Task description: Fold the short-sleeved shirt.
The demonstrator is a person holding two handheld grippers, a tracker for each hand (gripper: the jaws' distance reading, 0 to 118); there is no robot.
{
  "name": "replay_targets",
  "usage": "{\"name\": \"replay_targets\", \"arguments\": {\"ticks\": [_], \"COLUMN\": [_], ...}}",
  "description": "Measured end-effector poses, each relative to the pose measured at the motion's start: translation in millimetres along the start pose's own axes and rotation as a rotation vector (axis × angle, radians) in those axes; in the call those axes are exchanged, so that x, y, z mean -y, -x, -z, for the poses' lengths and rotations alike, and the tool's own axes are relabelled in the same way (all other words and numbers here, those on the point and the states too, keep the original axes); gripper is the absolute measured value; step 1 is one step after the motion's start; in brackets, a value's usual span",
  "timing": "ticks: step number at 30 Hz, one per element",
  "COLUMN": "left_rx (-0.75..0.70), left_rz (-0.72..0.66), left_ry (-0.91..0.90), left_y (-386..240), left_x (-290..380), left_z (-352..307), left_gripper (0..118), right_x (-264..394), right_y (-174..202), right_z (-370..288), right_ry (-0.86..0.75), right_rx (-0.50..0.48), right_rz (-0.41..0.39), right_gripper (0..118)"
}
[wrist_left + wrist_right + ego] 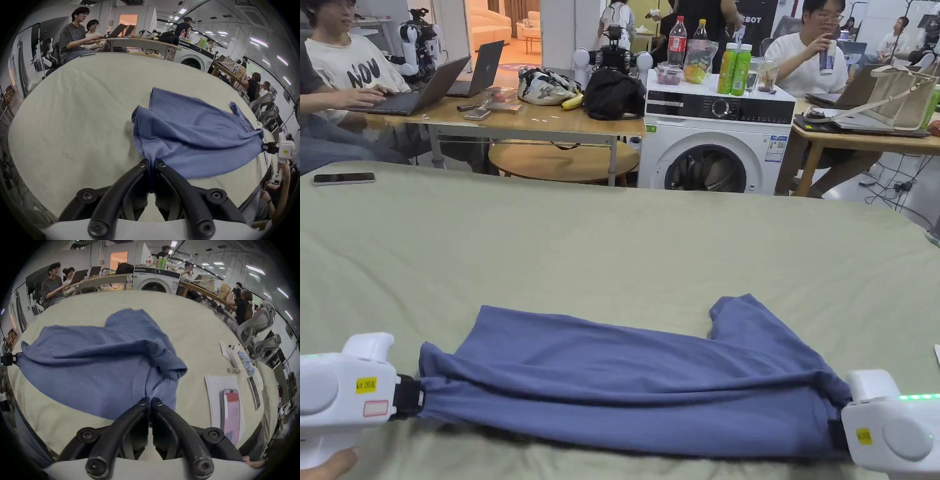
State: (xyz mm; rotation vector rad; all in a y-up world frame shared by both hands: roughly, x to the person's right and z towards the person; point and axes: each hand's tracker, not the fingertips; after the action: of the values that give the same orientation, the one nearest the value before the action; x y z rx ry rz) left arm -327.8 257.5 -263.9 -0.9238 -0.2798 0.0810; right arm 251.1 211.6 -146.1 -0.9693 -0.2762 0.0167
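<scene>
Blue short-sleeved cotton shirt (625,387) lies on the pale green cloth-covered table (550,250), long axis running left to right along the near edge. Left gripper (412,396) pinches its left end, jaws pressed together on bunched fabric; right gripper (839,432) pinches the right end likewise. The near edge hangs taut between them, and the free sleeve (737,315) lies toward the far side, nearer the right gripper.

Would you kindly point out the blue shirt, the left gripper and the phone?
blue shirt (625,375), head view, middle of the cloth.
left gripper (151,164), left gripper view, between fingertips.
phone (344,179), head view, its screen.
</scene>
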Motion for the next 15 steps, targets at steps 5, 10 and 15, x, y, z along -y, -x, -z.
{"name": "replay_targets", "arguments": {"ticks": [5, 10, 15], "left_rx": [-0.014, -0.013, -0.032], "left_rz": [-0.002, -0.019, -0.049], "left_ry": [0.043, 0.035, -0.093], "left_y": [1.9, 9.1, 0.5], "left_x": [12.3, 10.1, 0.9], "left_z": [26.8, 43.1, 17.9], "left_gripper": [0, 0, 31], "right_x": [13.5, 6.3, -10.0], "right_y": [2.7, 8.4, 18.8], "right_z": [26.7, 14.2, -28.5], "right_ry": [0.029, 0.004, -0.200], "right_rx": [0.003, 0.044, 0.050], "right_rz": [0.007, 0.016, 0.067], "right_gripper": [0, 29, 57]}}
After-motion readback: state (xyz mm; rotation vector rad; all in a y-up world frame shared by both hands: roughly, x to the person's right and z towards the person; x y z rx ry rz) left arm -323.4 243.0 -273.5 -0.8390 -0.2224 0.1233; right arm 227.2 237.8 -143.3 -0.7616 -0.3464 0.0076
